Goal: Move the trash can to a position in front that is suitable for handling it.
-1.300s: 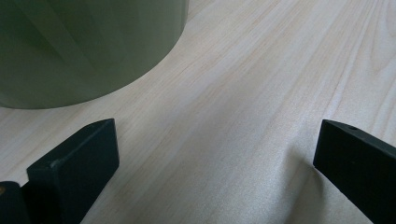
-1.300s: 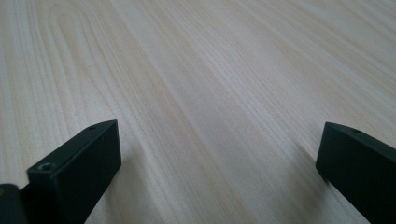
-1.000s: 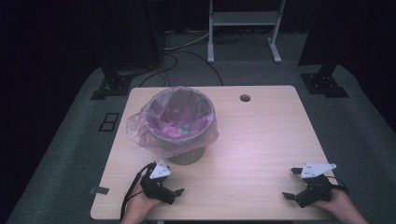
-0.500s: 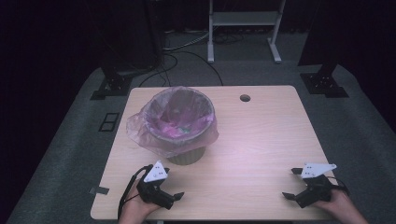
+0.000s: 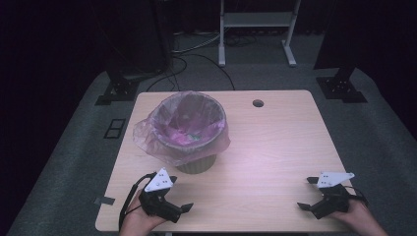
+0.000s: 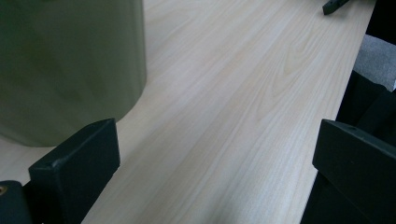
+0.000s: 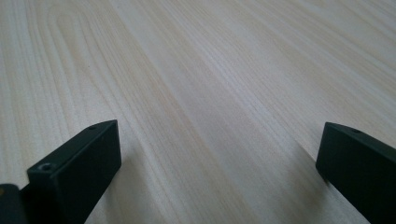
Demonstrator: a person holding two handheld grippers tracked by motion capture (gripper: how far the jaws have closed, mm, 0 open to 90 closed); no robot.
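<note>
Both jaws gape empty: the left gripper [image 5: 183, 199] sits just before the bin [image 5: 189, 130] (lined with a clear bag, no readable label), the right gripper [image 5: 309, 194] well apart on the table [image 5: 275, 142].

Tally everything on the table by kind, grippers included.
Bins: 1
Plastic bag liners: 1
Grippers: 2, left gripper and right gripper
Total: 4
</note>
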